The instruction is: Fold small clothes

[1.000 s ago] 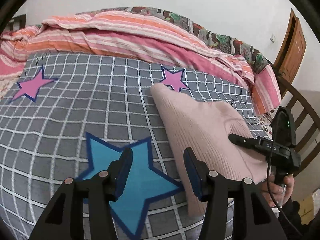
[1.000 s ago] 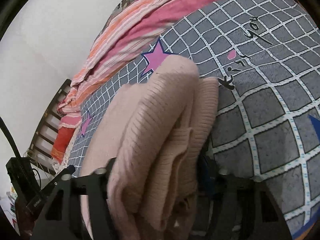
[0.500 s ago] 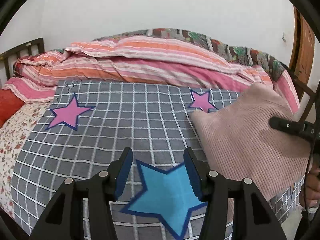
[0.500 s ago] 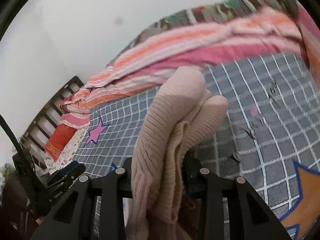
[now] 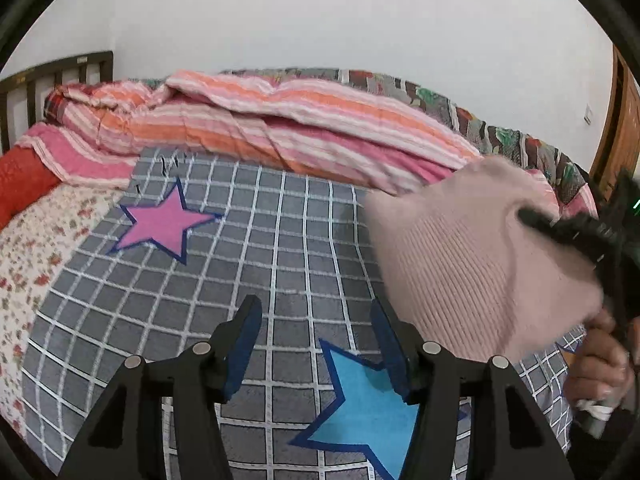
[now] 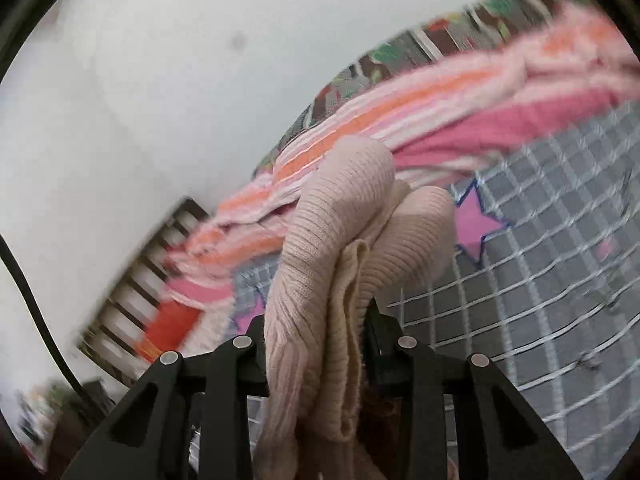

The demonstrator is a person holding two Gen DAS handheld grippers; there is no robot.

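Right claw (image 6: pixel 316 320) clamps the apparently folded pink knit (image 6: pixel 340 248); left claw (image 5: pixel 316 344) gapes empty.

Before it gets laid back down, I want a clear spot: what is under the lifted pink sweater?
Under the pink sweater lies the grey checked sheet, with a blue star near its lower edge. Whatever lies directly beneath it is covered.

The pink sweater (image 5: pixel 472 264), flat on the bed (image 5: pixel 248 272) a second ago, now hangs lifted off it — bunched between the right gripper (image 6: pixel 320 320) fingers, whose jaws have just been closing. The left gripper (image 5: pixel 316 344) has pulled back — its jaws have opened slightly, nothing between them.
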